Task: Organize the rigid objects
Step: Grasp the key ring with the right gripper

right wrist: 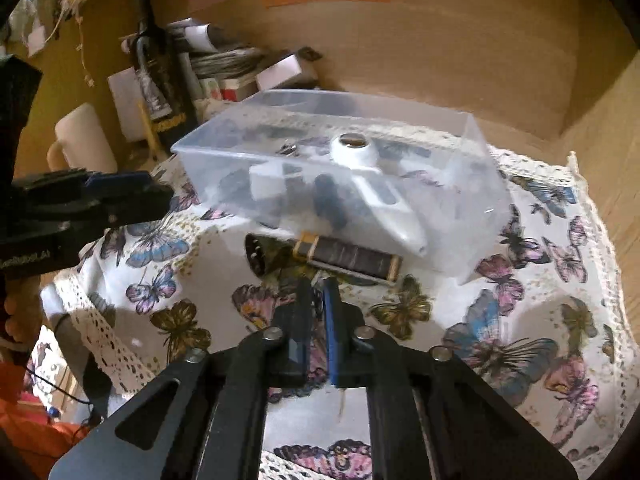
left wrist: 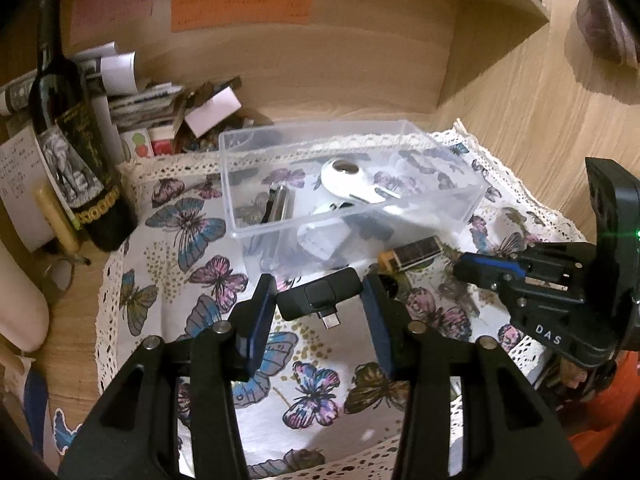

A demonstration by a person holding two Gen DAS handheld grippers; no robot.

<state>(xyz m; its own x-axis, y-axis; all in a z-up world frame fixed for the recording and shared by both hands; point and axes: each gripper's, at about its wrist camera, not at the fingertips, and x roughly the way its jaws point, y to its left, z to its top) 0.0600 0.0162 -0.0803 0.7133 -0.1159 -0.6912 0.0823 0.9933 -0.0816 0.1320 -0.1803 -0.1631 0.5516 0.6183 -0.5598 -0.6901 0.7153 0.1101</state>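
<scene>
My left gripper (left wrist: 319, 292) is shut on a small black USB-C adapter (left wrist: 318, 298) and holds it above the butterfly cloth (left wrist: 172, 280), just in front of a clear plastic box (left wrist: 340, 176). The box holds a white gadget (left wrist: 350, 178), a metal lighter (left wrist: 280, 202) and other small items. A dark rectangular object (right wrist: 348, 258) with tan ends lies on the cloth by the box's near wall. My right gripper (right wrist: 318, 286) is shut and empty, just in front of that object. The box also shows in the right wrist view (right wrist: 340, 168).
A dark wine bottle (left wrist: 76, 152) stands at the back left beside stacked papers and small boxes (left wrist: 160, 100). A white mug (right wrist: 82, 140) stands left of it. Wooden walls and a shelf (left wrist: 500, 40) enclose the desk.
</scene>
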